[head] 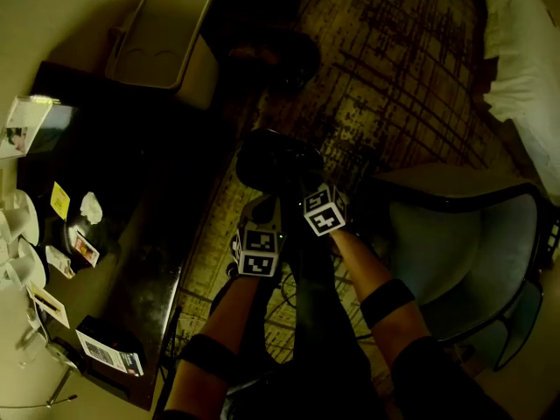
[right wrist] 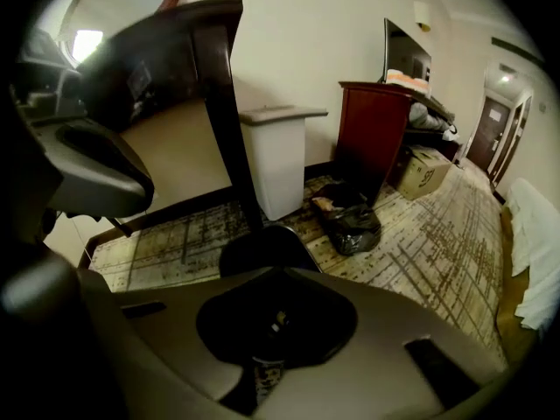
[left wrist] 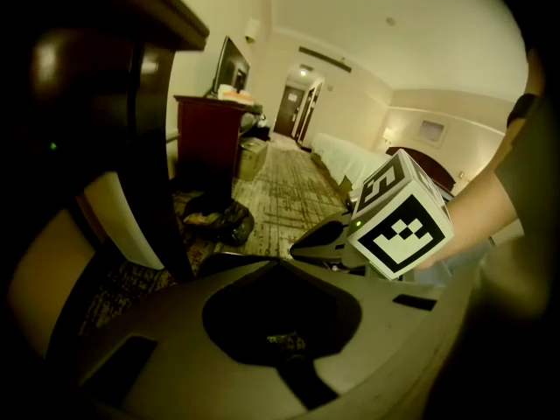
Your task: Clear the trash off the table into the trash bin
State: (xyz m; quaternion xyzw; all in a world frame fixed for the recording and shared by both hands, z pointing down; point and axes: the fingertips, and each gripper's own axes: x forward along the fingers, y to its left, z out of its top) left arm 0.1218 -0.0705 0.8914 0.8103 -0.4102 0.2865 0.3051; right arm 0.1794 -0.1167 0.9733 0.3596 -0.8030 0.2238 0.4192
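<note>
Overhead, two tools are hovering above patterned carpet (head: pixel 394 59): left gripper (head: pixel 261 221) and right gripper (head: pixel 317 198), both jaws closed and empty. One crumpled white tissue (head: pixel 91 206) is lying on the dark bench (head: pixel 131 173); one white plastic trash bin (head: pixel 162 38) is standing beyond it.

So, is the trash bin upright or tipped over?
Upright: the trash bin stands on its base beside the table leg, rim level on top.
</note>
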